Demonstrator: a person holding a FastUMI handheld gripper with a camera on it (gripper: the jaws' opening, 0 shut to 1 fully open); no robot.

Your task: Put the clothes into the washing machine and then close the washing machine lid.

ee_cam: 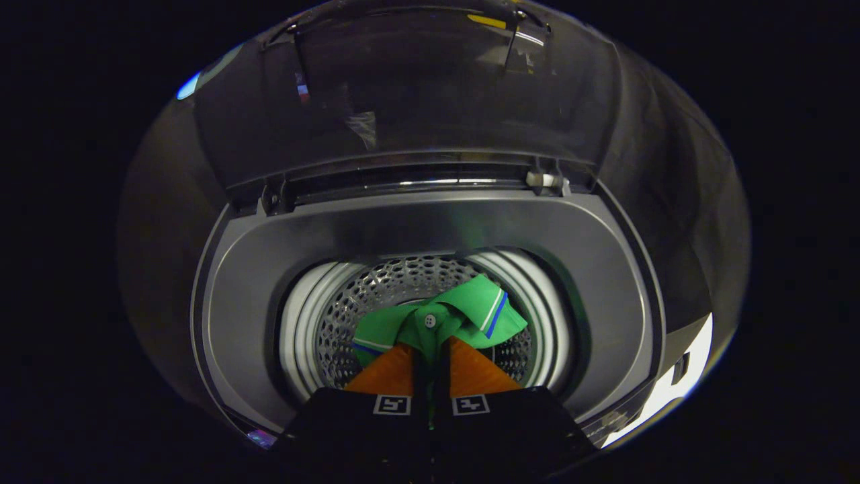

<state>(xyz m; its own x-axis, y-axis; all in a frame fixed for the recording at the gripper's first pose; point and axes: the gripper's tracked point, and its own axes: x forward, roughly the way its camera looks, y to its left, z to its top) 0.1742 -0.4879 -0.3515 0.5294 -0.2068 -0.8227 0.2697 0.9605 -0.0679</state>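
Observation:
A green shirt point(443, 319) with a white and blue striped collar and a white button hangs pinched between my two orange fingers point(383, 375). My gripper point(430, 349) is shut on it, held over the mouth of the top-loading washing machine point(269, 269). Beneath the shirt lies the perforated steel drum point(376, 286), ringed by a white collar. The dark glass lid point(416, 101) stands raised and tilted back beyond the opening, hinged at the rear edge.
The grey plastic top deck point(591, 282) surrounds the drum opening. A white hinge piece point(544, 179) sits at the rear right of the lid. A bright patch of floor point(672, 390) shows to the right of the machine.

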